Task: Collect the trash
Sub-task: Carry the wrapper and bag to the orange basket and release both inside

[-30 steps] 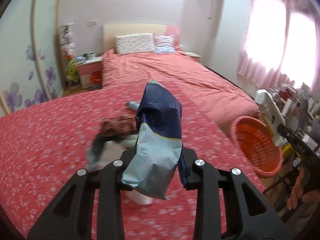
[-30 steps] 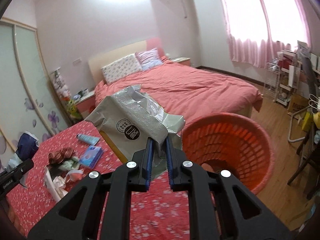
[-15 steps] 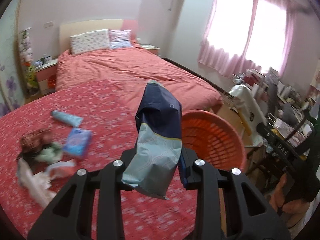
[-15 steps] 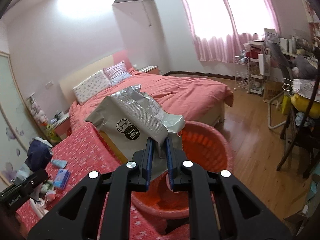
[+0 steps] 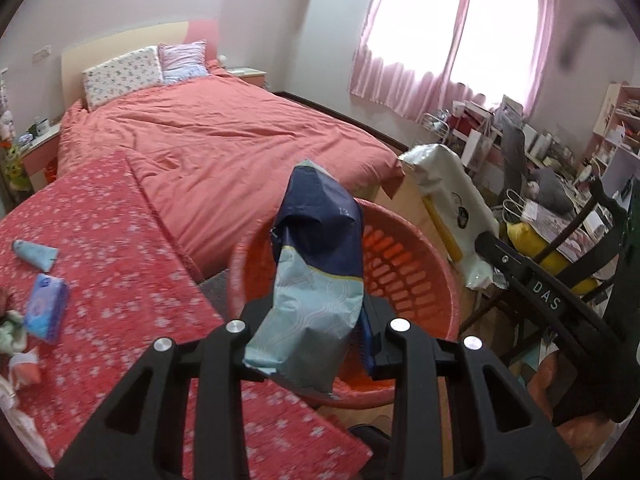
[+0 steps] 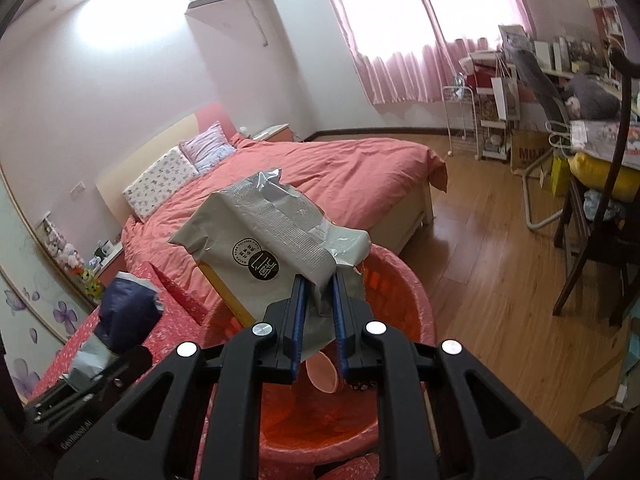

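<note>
Plainly light, crinkly stuff: blue bag (image 5: 320, 280) pinched at its lower part in left gripper (image 5: 316, 344), grey pouch (image 6: 272, 252) clamped by a torn corner in right gripper (image 6: 318, 320), both held over orange basket (image 5: 420, 248). Judged soft, slippery, not fragile; best taken by a flat edge. More litter left on flowered red cloth (image 5: 120, 280): tube (image 5: 34, 254), blue packet (image 5: 46, 310). Beyond, made bed (image 5: 220, 140), wooden floor (image 6: 480, 240), cluttered shelves by pink curtains (image 5: 460, 40).
</note>
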Demonstrator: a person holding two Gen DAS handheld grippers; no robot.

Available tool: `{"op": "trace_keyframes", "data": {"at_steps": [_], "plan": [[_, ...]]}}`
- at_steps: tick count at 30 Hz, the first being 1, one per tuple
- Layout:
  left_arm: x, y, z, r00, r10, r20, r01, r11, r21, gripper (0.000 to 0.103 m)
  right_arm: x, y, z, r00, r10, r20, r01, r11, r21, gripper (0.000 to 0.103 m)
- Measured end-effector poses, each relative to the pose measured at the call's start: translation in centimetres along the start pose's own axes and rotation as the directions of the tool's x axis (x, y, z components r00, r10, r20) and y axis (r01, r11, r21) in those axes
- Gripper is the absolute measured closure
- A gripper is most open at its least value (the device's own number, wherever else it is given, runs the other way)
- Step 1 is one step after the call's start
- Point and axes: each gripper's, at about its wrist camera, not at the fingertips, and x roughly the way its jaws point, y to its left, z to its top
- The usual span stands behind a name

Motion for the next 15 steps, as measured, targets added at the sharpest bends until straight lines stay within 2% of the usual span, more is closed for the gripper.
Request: {"op": "trace_keyframes", "data": {"at_steps": [9, 15], "plan": [[4.1, -1.5, 0.0, 0.998, -0.006, -0.061, 0.007, 1.000, 0.018, 0.069, 1.4, -1.3, 0.3, 0.998, 0.021, -0.051, -0.018, 0.998, 0.053, 0.086], [5.4, -1.2, -0.5, 0.996, 0.023, -0.088, -0.021, 1.000, 0.020, 0.051, 2.3, -1.9, 0.1, 0.994, 0.042, -0.099, -0.034, 0.996, 0.079, 0.080]]}}
